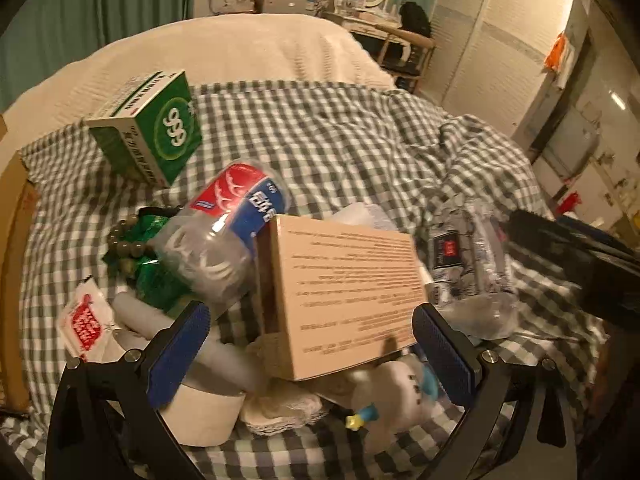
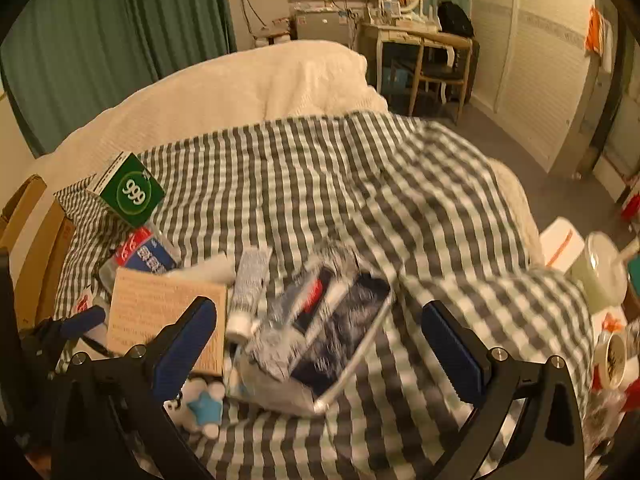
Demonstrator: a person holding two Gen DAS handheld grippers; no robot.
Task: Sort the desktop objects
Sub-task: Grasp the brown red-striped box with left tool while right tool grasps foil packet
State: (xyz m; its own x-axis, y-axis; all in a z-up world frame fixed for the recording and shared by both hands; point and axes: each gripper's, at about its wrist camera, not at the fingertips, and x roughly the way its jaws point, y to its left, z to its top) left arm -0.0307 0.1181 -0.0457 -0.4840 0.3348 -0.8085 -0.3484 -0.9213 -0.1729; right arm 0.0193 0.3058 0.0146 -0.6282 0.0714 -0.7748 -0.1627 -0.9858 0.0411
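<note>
Between your left gripper's (image 1: 312, 354) wide-open jaws sits a tan cardboard box (image 1: 348, 296), tilted on the heap of clutter; the pads stand clear of it and grip nothing. Its printed text is upside down and too small to read. Beside it lies a clear bottle (image 1: 216, 236) with a red and blue label, and farther back on the checked cloth (image 1: 320, 132) a green box (image 1: 152, 136) marked "999". Your right gripper (image 2: 320, 344) also gapes fully and holds nothing; under it a clear pouch (image 2: 316, 336) of tubes is blurred, its labels unreadable. A white and blue toy (image 2: 202, 404) is half hidden behind that gripper's left finger (image 2: 184, 348).
</note>
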